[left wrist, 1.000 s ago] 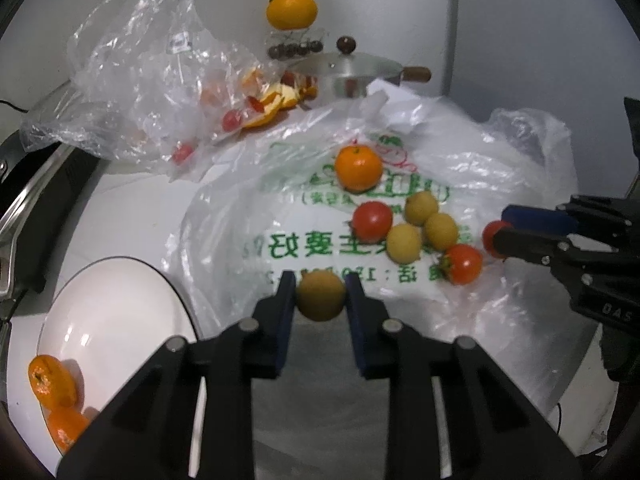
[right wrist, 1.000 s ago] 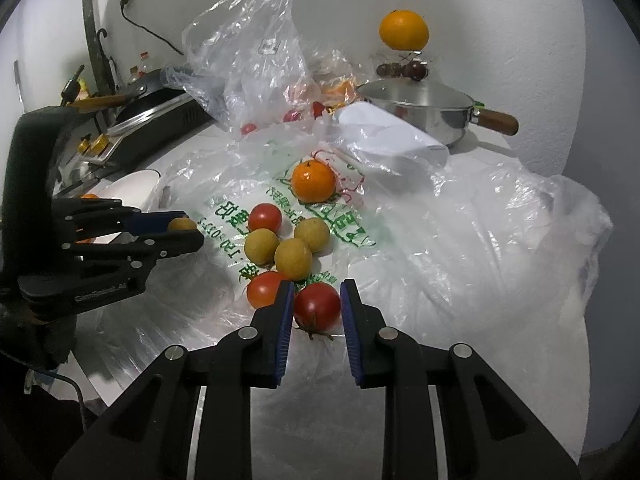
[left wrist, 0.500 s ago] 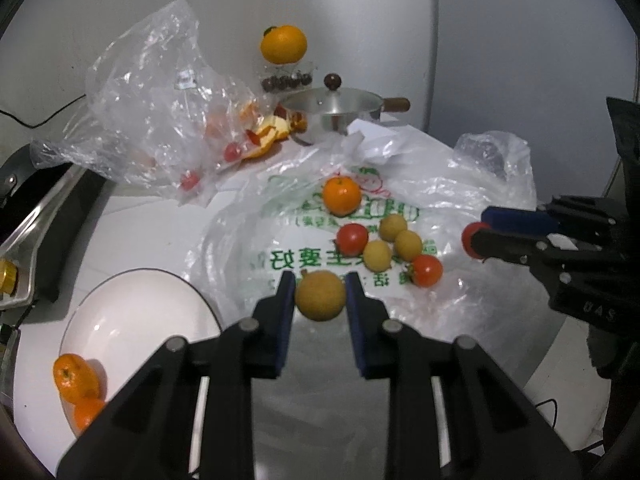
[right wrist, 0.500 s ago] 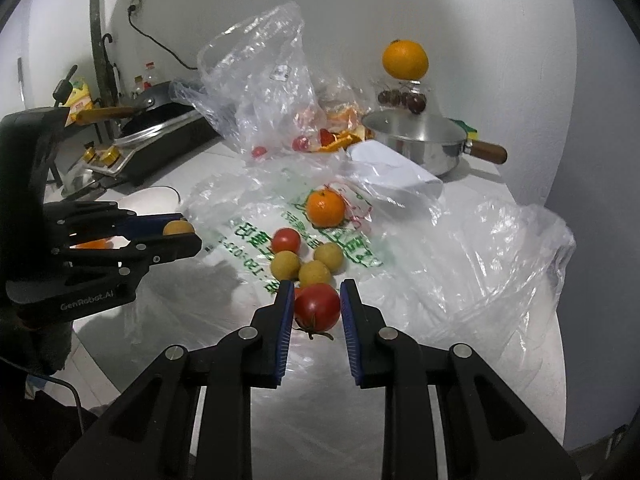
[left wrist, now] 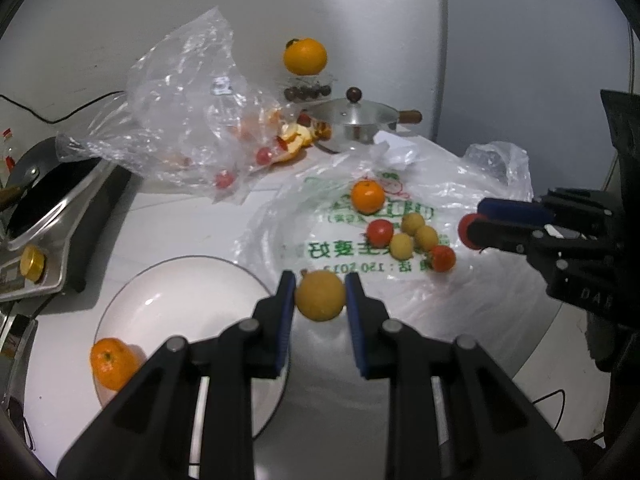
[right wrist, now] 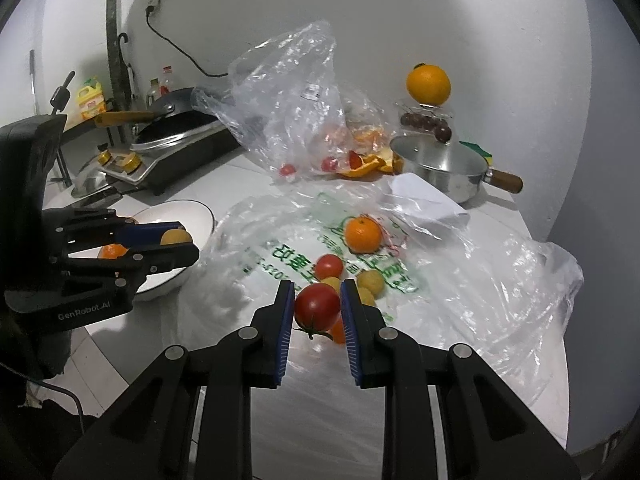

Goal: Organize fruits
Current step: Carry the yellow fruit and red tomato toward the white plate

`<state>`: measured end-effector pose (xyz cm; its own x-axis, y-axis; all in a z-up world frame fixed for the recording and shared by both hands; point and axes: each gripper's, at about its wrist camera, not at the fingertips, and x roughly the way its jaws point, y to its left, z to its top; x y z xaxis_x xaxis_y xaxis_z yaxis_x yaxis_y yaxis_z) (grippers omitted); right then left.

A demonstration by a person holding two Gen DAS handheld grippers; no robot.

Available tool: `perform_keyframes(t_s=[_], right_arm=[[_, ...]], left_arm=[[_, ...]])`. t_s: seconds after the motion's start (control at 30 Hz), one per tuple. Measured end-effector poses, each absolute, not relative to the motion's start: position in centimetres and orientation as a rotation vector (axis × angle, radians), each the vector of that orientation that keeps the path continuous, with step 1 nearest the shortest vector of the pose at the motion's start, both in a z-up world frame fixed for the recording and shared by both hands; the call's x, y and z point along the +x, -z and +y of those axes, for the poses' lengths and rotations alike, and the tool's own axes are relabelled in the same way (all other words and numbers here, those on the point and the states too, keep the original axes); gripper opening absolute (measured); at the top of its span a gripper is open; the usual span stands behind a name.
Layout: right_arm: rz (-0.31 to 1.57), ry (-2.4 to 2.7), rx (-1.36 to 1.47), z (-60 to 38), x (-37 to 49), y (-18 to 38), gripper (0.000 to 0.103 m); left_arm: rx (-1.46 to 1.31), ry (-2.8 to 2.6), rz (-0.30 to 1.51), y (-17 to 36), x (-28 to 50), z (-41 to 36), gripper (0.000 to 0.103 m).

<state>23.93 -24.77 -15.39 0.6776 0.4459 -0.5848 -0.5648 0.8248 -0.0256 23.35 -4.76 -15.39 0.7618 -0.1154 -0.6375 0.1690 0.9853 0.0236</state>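
Left gripper: closed on a small round yellow fruit, pads pressing its two sides at about mid-height, the fruit held clear above the desk at the near edge of the printed plastic bag, just beside the rim of the white bowl. Right gripper: closed on a red tomato, calyx hanging below, also lifted off the bag.

Remaining loose stock on the bag: one mandarin, two tomatoes and three yellow fruits in a tight cluster. The bowl already contains a mandarin (a second one beneath it is possible but cannot be confirmed).

Handling assessment, as judgement only:
- Tomato: light, thin-skinned, soft and smooth. Excess squeeze is likely to split or bruise it; too little lets it slip. The present hold across the widest part looks correct.
- Yellow fruit: light, apparently firmer with a matt skin, so less slip risk. A hold across the middle is suitable.
- Both are round and will roll if dropped from height, so each should be lowered close to the bowl floor before release.
- The bag film is slick and crinkled; fruit resting on it may shift if the film is dragged.
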Motion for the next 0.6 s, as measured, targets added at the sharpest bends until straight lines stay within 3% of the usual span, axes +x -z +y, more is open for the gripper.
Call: perform_keyframes(t_s=[0.6], right_arm=[[0.595, -0.622, -0.268, -18.8, 22.5, 15.0, 0.025]], left_arm=[[0.038, 0.118, 0.736, 17.0, 19.7, 0.3, 0.026]])
